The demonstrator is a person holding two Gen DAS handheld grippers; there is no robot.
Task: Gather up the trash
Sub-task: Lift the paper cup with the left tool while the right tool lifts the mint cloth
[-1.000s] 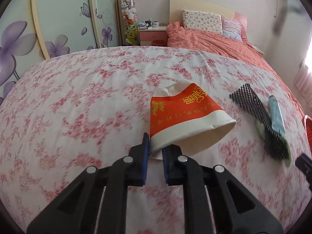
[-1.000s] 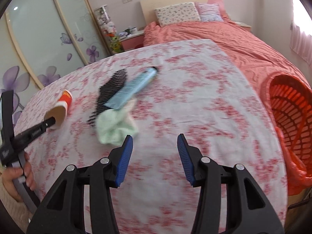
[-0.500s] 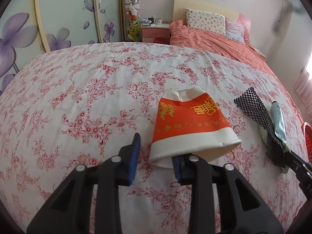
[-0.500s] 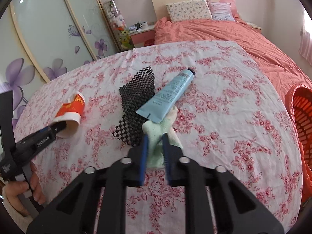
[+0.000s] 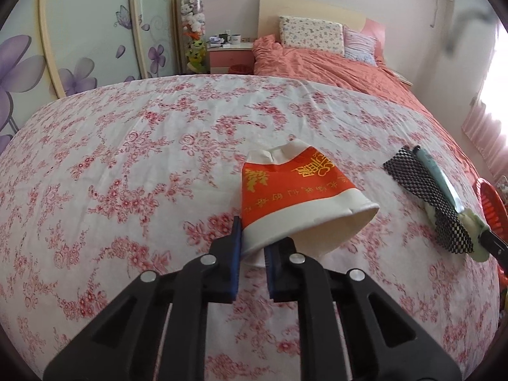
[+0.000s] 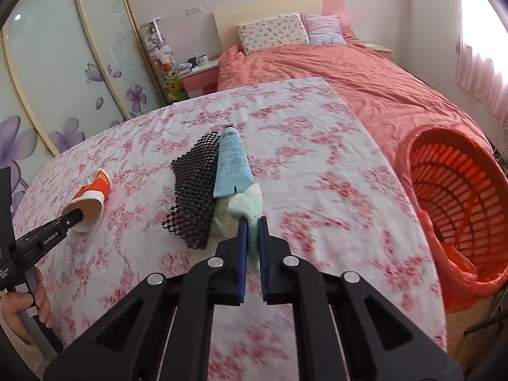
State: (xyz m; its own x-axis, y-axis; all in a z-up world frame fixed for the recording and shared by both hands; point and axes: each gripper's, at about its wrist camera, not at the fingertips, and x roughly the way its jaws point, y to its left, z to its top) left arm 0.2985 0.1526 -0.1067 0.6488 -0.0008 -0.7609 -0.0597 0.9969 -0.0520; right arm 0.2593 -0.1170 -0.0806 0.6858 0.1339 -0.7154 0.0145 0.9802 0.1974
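Note:
A crushed red and white paper cup [image 5: 295, 197] lies on its side on the floral tablecloth [image 5: 127, 165]. My left gripper [image 5: 252, 247] is shut on the cup's white rim; it also shows in the right wrist view [image 6: 73, 216]. My right gripper [image 6: 252, 241] is shut on a pale green cloth [image 6: 246, 204], lifting it with a blue tube [image 6: 231, 162] resting on it. A black mesh piece [image 6: 193, 190] lies beside them. In the left wrist view the mesh [image 5: 425, 197] and the tube [image 5: 435, 171] are at the right.
An orange basket [image 6: 460, 203] lined with an orange bag stands beside the table's right edge. A bed with a coral cover [image 6: 349, 76] is behind the table. A nightstand [image 5: 228, 55] and sliding wardrobe doors [image 5: 79, 31] are at the back left.
My left gripper has closed on the cup's rim. My right gripper stayed shut on the green cloth and moved right, pulling the cloth, tube and mesh along.

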